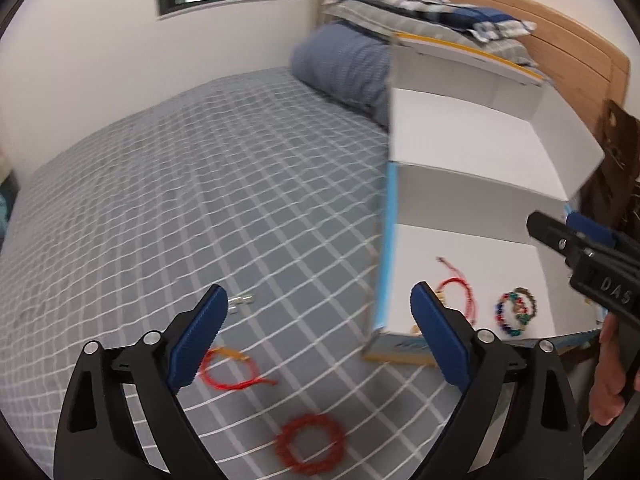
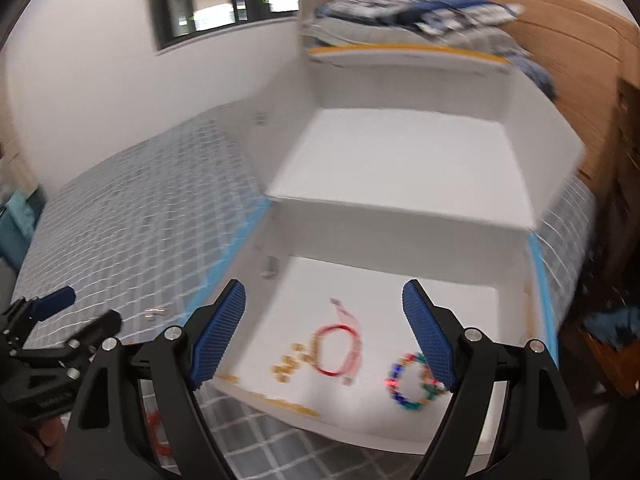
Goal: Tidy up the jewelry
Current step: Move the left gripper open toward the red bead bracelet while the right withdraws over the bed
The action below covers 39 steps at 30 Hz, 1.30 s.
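On the bed: grey checked bedsheet (image 1: pixel 192 184) carrying an open white cardboard box with blue edging (image 1: pixel 472 240) and loose jewelry.
Left gripper (image 1: pixel 316 336): jaws spread wide, nothing between them; poised above the sheet just left of the box wall.
Right gripper (image 2: pixel 324 340): jaws likewise spread and empty; poised over the box's near compartment.
Already boxed: red cord bracelet with gold beads (image 2: pixel 332 350) and multicoloured beaded bracelet (image 2: pixel 412 380), lying apart on the box floor.
Still outside: thin red string bracelet (image 1: pixel 232 374), coiled red bead bracelet (image 1: pixel 310 444), small silver pieces (image 1: pixel 240 304), all on the sheet.
Step in hand: probably between placements, reaching for the next piece.
Next move: lowering the left gripper over the thin red string bracelet, pinching the cord flat against soft fabric, lifting over the box wall.
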Motion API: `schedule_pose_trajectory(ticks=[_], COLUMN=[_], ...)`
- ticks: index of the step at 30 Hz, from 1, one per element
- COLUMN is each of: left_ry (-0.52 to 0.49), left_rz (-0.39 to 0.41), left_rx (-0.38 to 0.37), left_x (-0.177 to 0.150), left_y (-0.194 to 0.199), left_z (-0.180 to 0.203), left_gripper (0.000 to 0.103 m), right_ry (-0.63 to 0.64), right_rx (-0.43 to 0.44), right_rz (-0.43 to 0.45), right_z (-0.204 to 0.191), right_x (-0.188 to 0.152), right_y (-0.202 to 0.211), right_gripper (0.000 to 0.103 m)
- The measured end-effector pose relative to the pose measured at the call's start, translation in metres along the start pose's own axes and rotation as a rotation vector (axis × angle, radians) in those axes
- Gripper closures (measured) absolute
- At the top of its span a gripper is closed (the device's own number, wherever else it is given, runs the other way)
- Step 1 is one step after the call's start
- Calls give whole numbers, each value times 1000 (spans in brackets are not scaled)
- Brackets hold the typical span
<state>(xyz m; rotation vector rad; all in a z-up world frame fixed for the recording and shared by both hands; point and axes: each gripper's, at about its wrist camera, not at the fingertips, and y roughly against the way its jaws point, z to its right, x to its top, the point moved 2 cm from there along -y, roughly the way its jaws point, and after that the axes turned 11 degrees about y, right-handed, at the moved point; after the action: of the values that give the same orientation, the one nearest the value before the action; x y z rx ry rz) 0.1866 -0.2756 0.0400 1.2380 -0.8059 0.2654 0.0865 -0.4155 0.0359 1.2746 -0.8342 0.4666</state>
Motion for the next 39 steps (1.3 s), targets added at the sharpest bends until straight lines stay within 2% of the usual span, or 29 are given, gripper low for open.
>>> schedule_pose_trajectory(ticks=[4, 9, 18, 24, 31, 39], left_ry=[54, 126, 220, 275, 307, 314], left_rz=[5, 0, -63, -137, -209, -270], left_rx=[54, 115, 188, 206, 218, 218], left_x=[-4, -13, -46, -76, -114, -144], left_y=[10, 20, 16, 0, -27, -57], left_z=[-30, -70, -115, -124, -119, -104], left_gripper=[9, 6, 6, 6, 6, 6], right_ry=[94, 183, 311, 386, 360, 326], right_rx=[57, 150, 281, 350, 357, 351], right_rz=[26, -2, -174, -363, -506, -551], right_z=[-46, -97, -187, -238, -252, -246], right_x=[22, 41, 49, 36, 17, -2], right_y=[-1, -16, -82, -142, -201, -229], right_gripper=[25, 25, 25, 26, 26, 29])
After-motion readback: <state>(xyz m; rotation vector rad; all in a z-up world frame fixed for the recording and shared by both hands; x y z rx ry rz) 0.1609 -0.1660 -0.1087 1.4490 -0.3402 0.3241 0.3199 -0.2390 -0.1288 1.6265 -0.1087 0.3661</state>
